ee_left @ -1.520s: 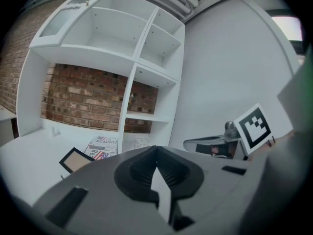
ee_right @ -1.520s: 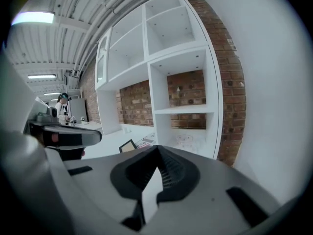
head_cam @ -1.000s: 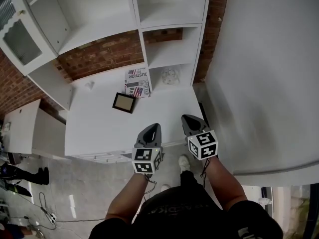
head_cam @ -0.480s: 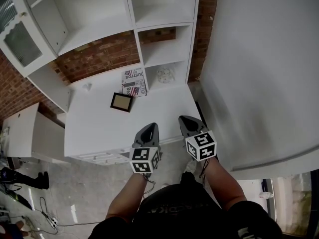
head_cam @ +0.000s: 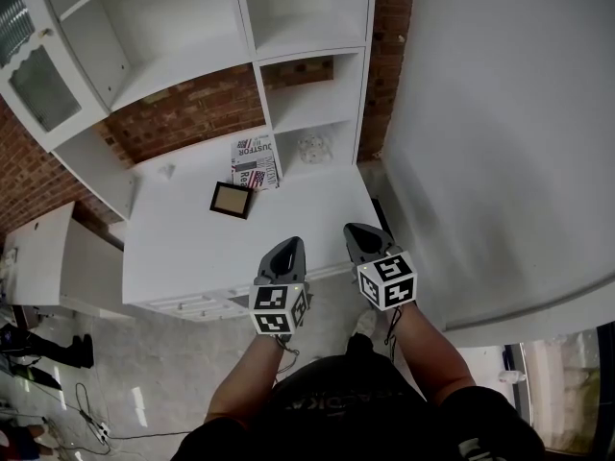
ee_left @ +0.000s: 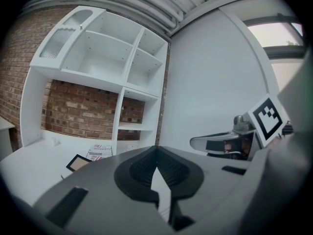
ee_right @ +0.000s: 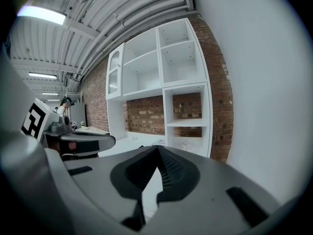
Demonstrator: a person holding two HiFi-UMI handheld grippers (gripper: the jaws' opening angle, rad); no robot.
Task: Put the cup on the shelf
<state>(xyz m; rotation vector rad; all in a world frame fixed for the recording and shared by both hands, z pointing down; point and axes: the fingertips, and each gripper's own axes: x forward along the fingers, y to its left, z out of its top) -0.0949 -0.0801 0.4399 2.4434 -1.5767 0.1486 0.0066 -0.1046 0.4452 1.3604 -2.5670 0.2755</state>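
The left gripper (head_cam: 291,248) and right gripper (head_cam: 359,231) are both fully closed and empty. The small pale patterned cup (head_cam: 312,145) stands in the white shelf unit's (head_cam: 258,65) lowest right cubby. It is likely light, rigid and breakable, so grip it across its wall.

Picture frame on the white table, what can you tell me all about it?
The picture frame is small and squarish, with a dark border and a plain tan middle. It sits on the white table, turned a bit askew, just in front of a printed paper. Flat or propped up, I can't tell.
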